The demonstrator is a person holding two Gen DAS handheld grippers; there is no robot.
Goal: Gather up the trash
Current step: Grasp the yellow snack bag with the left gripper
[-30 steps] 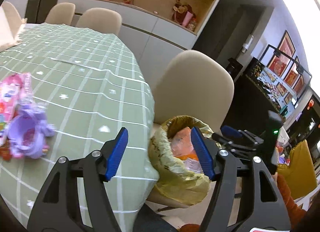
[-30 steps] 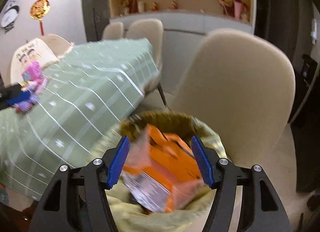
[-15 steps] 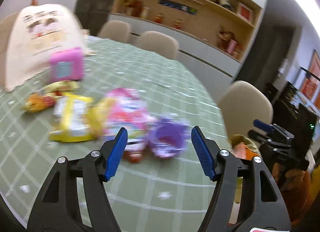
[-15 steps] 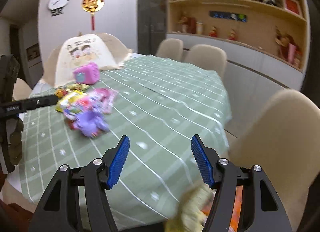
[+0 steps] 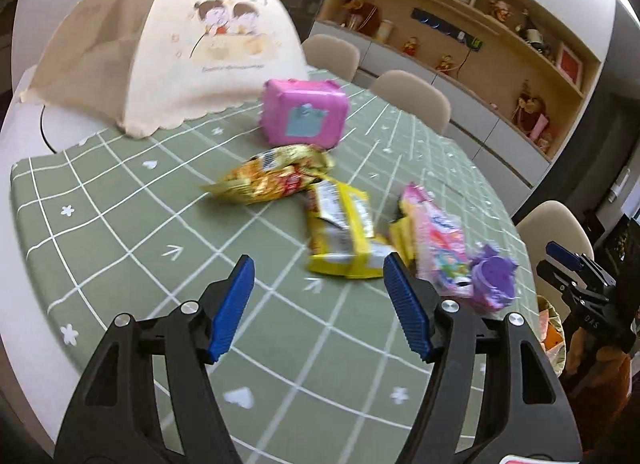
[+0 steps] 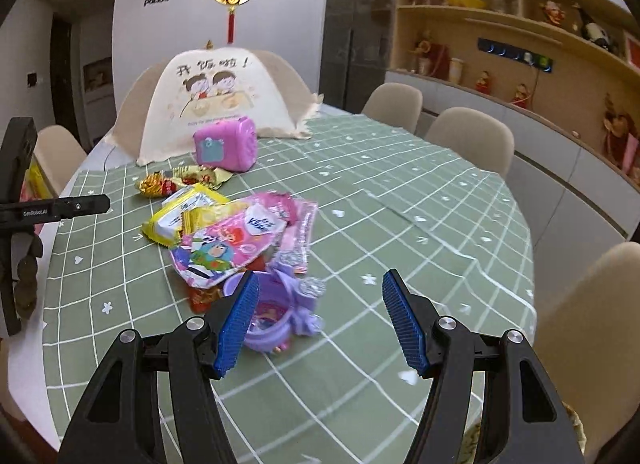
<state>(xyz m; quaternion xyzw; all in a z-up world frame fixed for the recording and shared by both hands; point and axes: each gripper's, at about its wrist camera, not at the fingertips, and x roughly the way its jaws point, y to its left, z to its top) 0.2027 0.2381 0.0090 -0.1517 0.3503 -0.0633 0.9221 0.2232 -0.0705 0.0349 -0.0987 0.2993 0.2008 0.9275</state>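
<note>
Beyond both gaping claws (image 5: pixel 319 309) (image 6: pixel 316 323), wrappers (image 5: pixel 340 232) seemingly crowd mid-table.

Green checked counter (image 5: pixel 120 224) carries a cream food cover (image 5: pixel 180 56), pink box (image 5: pixel 306 112), snack wrappers (image 5: pixel 272 178) and a purple cup (image 6: pixel 272 314).

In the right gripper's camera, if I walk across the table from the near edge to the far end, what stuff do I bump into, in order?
Purple plastic cup → pink cartoon wrapper → yellow packet → gold and red snack wrapper → pink box → cream food cover.
</note>
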